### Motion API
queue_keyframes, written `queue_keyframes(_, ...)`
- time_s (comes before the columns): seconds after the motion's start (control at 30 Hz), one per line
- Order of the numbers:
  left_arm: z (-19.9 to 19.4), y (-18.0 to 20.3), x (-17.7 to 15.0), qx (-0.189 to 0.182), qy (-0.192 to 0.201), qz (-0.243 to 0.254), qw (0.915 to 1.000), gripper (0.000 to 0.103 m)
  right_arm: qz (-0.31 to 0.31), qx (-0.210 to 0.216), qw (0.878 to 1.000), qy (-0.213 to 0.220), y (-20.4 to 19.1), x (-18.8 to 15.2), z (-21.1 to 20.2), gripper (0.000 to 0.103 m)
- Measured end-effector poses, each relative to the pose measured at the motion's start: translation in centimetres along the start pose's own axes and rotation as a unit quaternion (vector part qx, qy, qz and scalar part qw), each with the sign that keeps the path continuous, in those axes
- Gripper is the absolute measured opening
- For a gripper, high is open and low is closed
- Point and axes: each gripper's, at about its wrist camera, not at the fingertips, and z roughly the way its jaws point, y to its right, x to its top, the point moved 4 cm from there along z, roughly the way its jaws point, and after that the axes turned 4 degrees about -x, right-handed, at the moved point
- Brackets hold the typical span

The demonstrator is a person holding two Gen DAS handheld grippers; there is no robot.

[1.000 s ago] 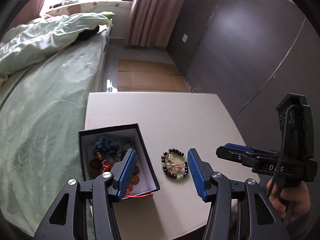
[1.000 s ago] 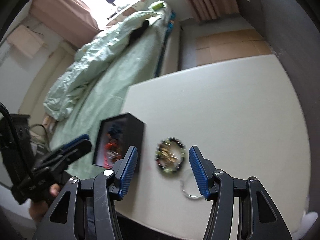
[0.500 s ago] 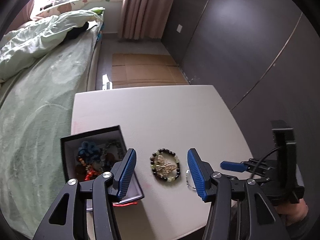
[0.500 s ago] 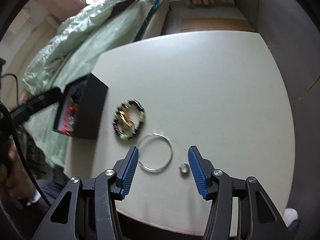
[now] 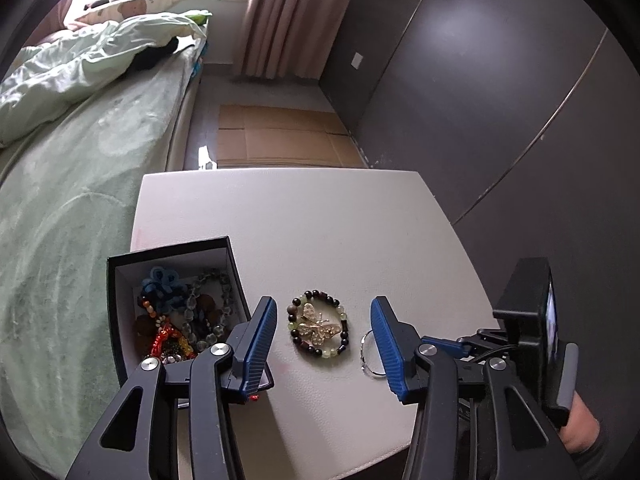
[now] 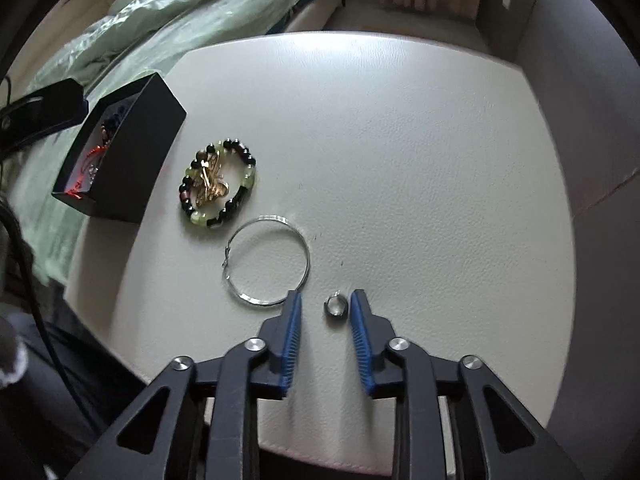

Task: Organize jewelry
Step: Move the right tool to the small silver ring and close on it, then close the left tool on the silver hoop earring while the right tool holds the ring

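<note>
A small silver ring [image 6: 336,306] lies on the white table [image 6: 400,140] between the fingers of my right gripper [image 6: 326,296]. The jaws are closing around it; the ring sits by the right pad and clear of the left one. A thin silver hoop [image 6: 309,258] lies just left of it. Further left is a beaded bracelet [image 6: 248,178] around a gold butterfly brooch [image 6: 210,186]. Beside it stands a black box [image 6: 132,156] with several pieces of jewelry inside. My left gripper [image 5: 323,302] hovers over the bracelet [image 5: 318,354], its jaws closing slightly, nothing gripped.
A bed with green bedding [image 5: 80,160] runs along the table's left side. Flattened cardboard [image 5: 280,136] lies on the floor beyond the table, next to a dark wall [image 5: 480,100]. A hand [image 5: 580,428] holds the right gripper at the table's right front corner.
My right gripper has come down and tipped toward the table, from over the bracelet to the small ring, and its jaws have narrowed. The left gripper has hardly moved.
</note>
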Motion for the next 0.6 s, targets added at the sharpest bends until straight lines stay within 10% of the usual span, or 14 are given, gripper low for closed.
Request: queue_keyframes(0.6,4.1,4.8,-2.7,0.0,-0.065,0.048,0.9967,0.051,0.103,0.036,0.992,0.07,7.9,-1.6,-5.9,0.014)
